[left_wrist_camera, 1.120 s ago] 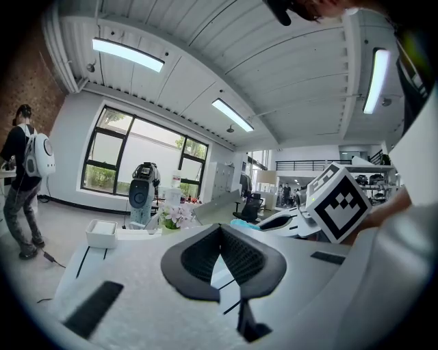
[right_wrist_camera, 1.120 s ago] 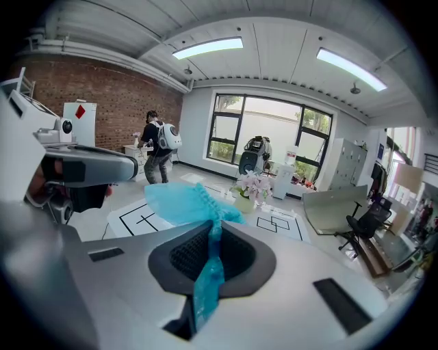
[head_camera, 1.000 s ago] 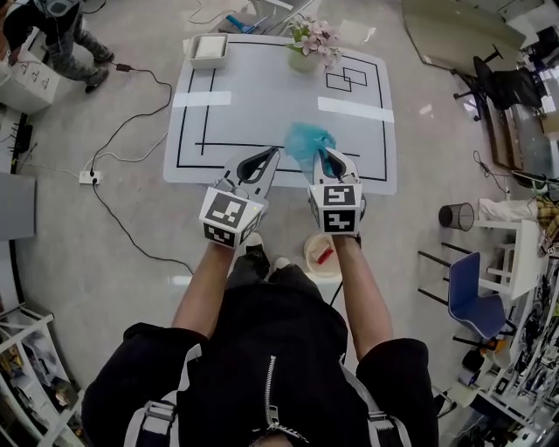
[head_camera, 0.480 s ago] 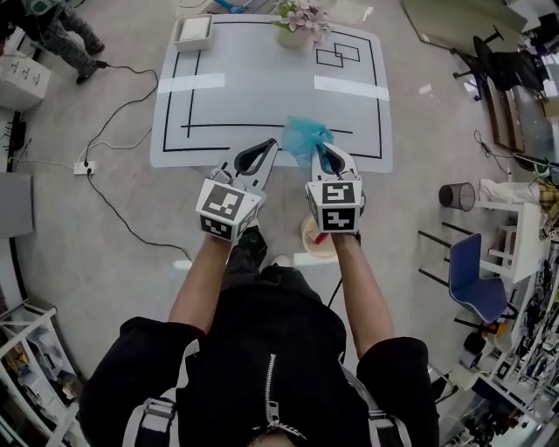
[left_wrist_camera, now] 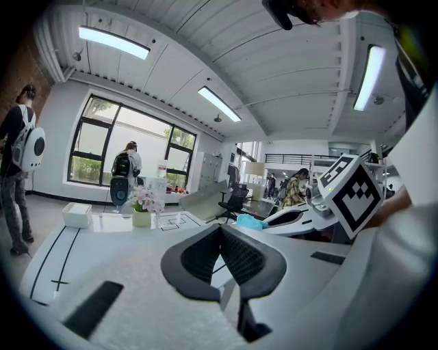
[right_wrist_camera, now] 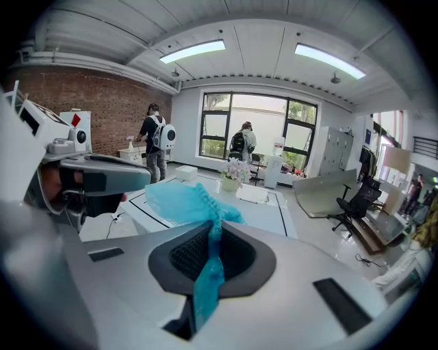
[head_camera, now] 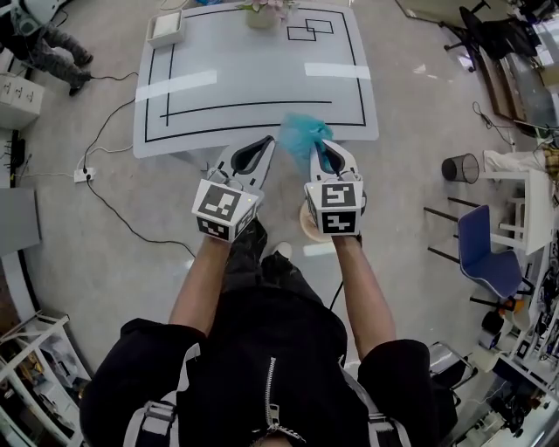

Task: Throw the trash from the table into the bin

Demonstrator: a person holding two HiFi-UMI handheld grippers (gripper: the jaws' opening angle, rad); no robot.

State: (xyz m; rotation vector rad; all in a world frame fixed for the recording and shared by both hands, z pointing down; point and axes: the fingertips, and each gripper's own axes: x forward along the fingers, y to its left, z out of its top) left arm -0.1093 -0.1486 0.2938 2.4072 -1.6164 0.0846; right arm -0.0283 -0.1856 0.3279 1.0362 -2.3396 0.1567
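Grey floor surrounds the white worktop [head_camera: 253,96], which is marked with black lines and carries only a white tray [head_camera: 166,29] and a flower pot [head_camera: 262,10] at its far side.

Your right gripper [head_camera: 330,155] has its fingers [right_wrist_camera: 243,260] clamped on the blue trash [right_wrist_camera: 185,202]. One twisted tail runs down between the pads, and the crumpled bulk stands ahead of the tips. The item hangs in the air at the worktop's near edge, touching nothing else. Your left gripper [head_camera: 265,144] sits just beside it, fingers [left_wrist_camera: 198,256] closed together with nothing between them.

Assessment: the trash looks like thin gathered film, very light, limp and not fragile. Its weight will not pull it loose, but it may cling to the pads on release or drift as it falls. The present hold on the bunched neck is the sound place to grip.

A cream round container [head_camera: 306,225] shows partly beneath your right gripper, near your feet. It is probably the bin, though most of it is hidden. A wire basket [head_camera: 460,166] stands well apart to the right. Nothing blocks the way down except your own gripper.

Note a power strip [head_camera: 85,175] with cables on the floor at the left, a blue chair [head_camera: 485,253] at the right, and a person [head_camera: 44,35] off the worktop's far left corner.
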